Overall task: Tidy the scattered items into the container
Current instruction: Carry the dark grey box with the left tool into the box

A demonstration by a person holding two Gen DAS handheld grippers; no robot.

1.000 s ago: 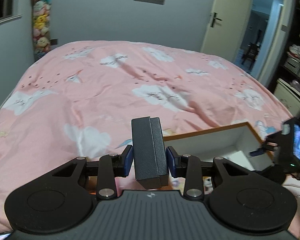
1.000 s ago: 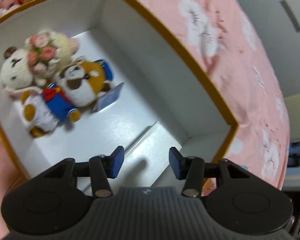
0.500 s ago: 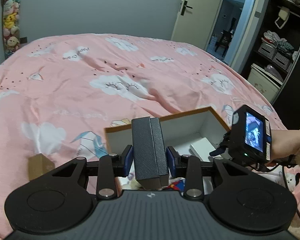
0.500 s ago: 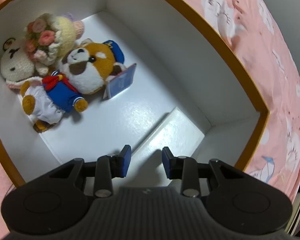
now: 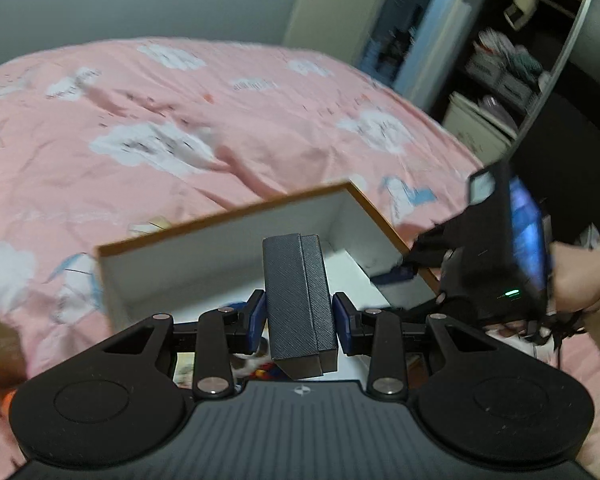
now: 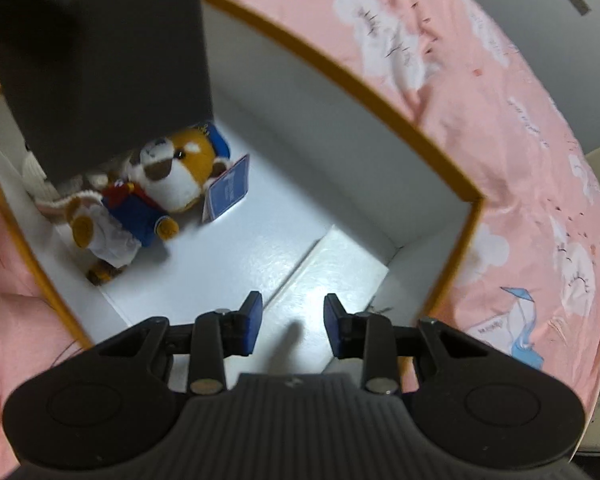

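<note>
The dark grey box (image 5: 300, 300) is clamped between the pads of the left gripper (image 5: 300, 318), held upright above the open container (image 5: 220, 224) on the pink bedcover (image 5: 180, 120). The box looks rigid, light and textured; a grip across its two broad faces should hold. The right gripper (image 6: 288, 320) hovers over the container's far corner, jaws parted with nothing between them. Inside, plush toys (image 6: 172, 176) lie by one wall and a white box (image 6: 332, 268) by another; the floor between them looks free for placement.
</note>
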